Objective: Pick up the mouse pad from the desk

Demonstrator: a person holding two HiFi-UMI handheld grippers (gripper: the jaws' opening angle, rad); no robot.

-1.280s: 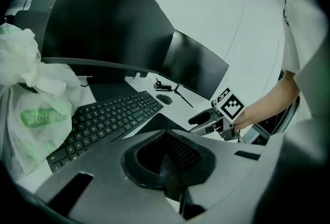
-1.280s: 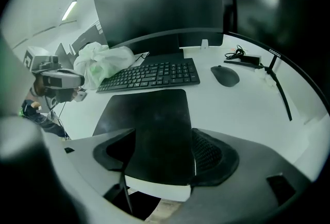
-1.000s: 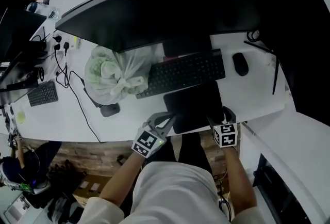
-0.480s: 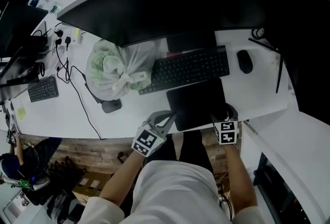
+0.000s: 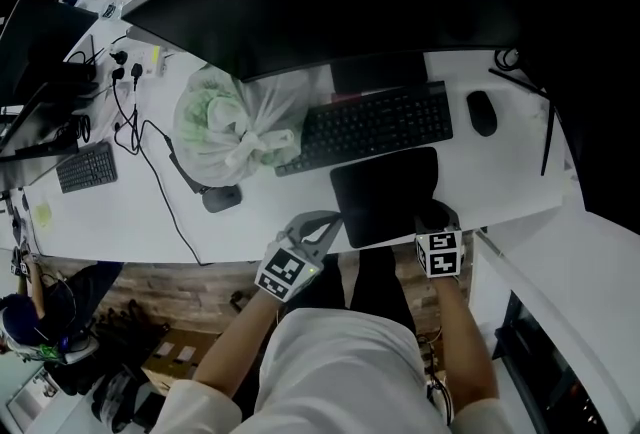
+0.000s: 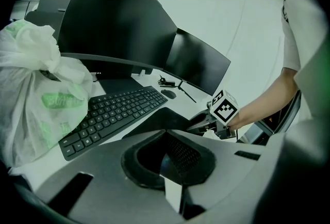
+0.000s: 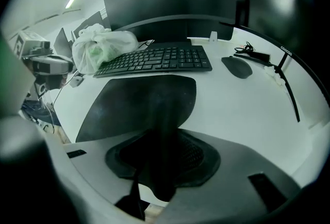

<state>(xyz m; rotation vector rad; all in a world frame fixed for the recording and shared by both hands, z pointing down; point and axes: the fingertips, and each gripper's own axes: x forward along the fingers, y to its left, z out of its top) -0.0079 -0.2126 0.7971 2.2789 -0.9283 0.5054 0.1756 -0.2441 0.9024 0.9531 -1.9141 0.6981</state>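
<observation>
The black mouse pad (image 5: 385,192) lies flat on the white desk (image 5: 120,212), just in front of the keyboard, with its near edge at the desk's front edge. My right gripper (image 5: 437,220) is at the pad's near right corner. Its jaws are closing with the pad's edge (image 7: 139,99) between them, and I see no firm pinch. My left gripper (image 5: 328,225) is open beside the pad's near left corner (image 6: 154,120), with nothing in it. Each gripper shows in the other's view: the right gripper (image 6: 206,126) and the left gripper (image 7: 46,65).
A black keyboard (image 5: 375,127) sits behind the pad, with a black mouse (image 5: 482,112) to its right. A tied white plastic bag (image 5: 225,137) stands to the left. A wide curved monitor (image 5: 350,2) overhangs the back. Cables (image 5: 150,172) run across the left of the desk.
Both grippers stay at the pad's near edge and the pad has not moved. Only the head view has shifted slightly.
</observation>
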